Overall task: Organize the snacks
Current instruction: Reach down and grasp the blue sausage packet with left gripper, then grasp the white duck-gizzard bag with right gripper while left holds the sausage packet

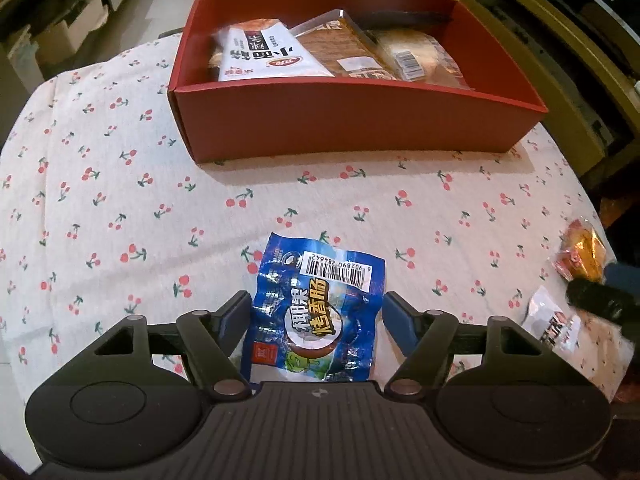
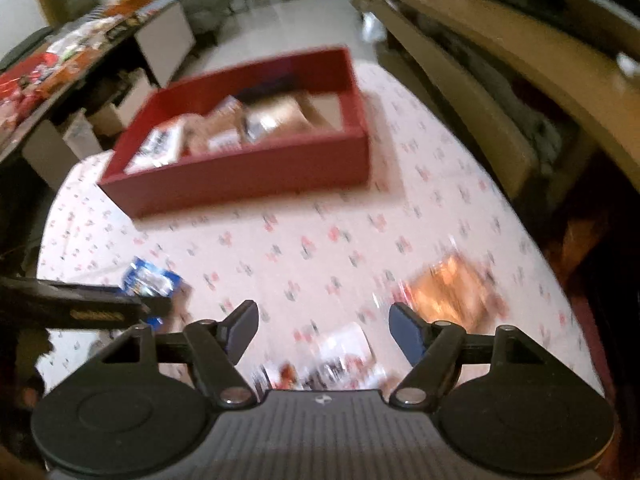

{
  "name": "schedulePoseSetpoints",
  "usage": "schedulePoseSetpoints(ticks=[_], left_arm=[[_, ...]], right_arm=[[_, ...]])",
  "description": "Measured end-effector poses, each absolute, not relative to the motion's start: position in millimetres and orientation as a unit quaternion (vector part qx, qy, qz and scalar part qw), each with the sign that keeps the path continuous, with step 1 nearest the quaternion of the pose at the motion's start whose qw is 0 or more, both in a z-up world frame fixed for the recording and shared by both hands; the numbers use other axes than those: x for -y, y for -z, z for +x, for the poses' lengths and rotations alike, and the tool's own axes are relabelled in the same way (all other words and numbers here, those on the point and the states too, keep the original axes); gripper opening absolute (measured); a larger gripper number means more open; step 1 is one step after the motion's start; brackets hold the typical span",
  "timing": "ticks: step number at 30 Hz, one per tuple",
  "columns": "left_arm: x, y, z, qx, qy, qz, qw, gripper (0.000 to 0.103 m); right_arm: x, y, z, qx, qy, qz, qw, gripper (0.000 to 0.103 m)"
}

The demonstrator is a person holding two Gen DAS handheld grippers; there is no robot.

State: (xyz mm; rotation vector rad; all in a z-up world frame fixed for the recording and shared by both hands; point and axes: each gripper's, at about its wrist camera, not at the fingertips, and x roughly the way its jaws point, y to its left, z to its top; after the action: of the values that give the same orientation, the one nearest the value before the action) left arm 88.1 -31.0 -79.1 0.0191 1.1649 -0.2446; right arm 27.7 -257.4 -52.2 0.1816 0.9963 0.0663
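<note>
Blue packet (image 1: 316, 312): flat on the cherry-print cloth (image 1: 120, 200), between the left gripper (image 1: 316, 320) fingers, which angle steeply down, spread, not pressing.
Right gripper (image 2: 324, 332): tilted down, jaws apart over a white wrapper (image 2: 344, 356).
Red box (image 1: 352, 128): beyond, holding snacks.

Pale floor (image 2: 296, 12); cluttered dark side table (image 2: 76, 68).

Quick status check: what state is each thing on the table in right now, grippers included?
Red box: open, part filled with snack packs.
Blue packet: flat on the cloth, between the left gripper fingers, not visibly pinched.
Orange packet: loose on the cloth.
White packet: loose, under the right gripper, which is open.
</note>
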Motion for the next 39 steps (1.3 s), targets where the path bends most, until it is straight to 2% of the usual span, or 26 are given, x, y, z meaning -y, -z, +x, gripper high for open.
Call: schedulePoseSetpoints(ticks=[8, 14, 22, 29, 34, 39], left_arm=[[28, 72, 81, -0.546, 0.127, -0.003, 0.828, 0.077], [26, 70, 81, -0.546, 0.132, -0.01, 0.827, 0.077], [27, 71, 81, -0.549, 0.135, -0.011, 0.825, 0.077], [29, 71, 80, -0.548, 0.138, -0.008, 0.825, 0.077], [27, 68, 79, -0.547, 0.139, -0.017, 0.826, 0.077], [27, 63, 76, -0.542, 0.148, -0.018, 0.827, 0.077]], right_arm=[[254, 72, 4, -0.519, -0.035, 0.132, 0.844, 0.085], [247, 84, 25, -0.539, -0.03, 0.141, 0.83, 0.086], [245, 96, 59, -0.54, 0.015, 0.062, 0.839, 0.086], [241, 85, 58, -0.494, 0.072, -0.042, 0.865, 0.086], [253, 75, 32, -0.513, 0.011, 0.122, 0.849, 0.086], [240, 79, 24, -0.523, -0.005, 0.162, 0.837, 0.087]])
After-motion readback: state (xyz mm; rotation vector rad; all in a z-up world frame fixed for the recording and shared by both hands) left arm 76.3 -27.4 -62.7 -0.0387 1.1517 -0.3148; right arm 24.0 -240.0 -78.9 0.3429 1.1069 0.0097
